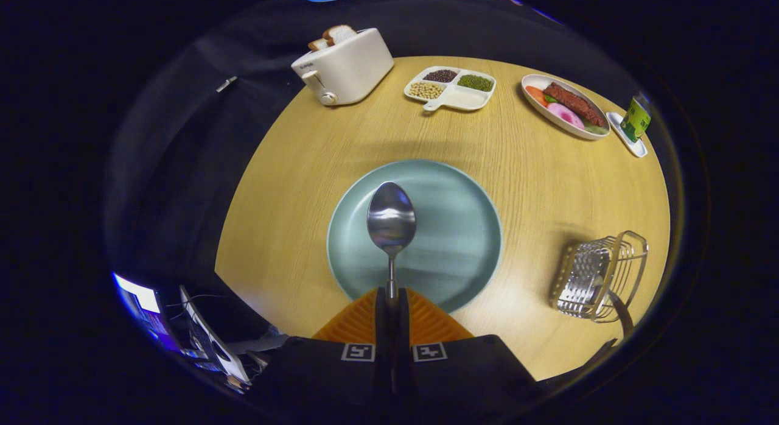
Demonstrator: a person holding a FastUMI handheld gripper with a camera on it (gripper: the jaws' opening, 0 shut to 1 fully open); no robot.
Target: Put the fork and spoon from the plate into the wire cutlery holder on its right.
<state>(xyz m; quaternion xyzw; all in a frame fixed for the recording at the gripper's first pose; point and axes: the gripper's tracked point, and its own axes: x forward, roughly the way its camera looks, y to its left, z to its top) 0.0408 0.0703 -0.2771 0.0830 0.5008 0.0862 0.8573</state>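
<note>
Here the tool (390, 298) clamps the spoon (391, 221) handle.

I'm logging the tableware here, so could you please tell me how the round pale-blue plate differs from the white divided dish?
The round pale-blue plate has one undivided surface; the white divided dish has compartments and a small handle. The plate carries no food, with the metal spoon held over it by the shut gripper; the dish holds beans in three compartments. Both sit on the wooden table.
</note>
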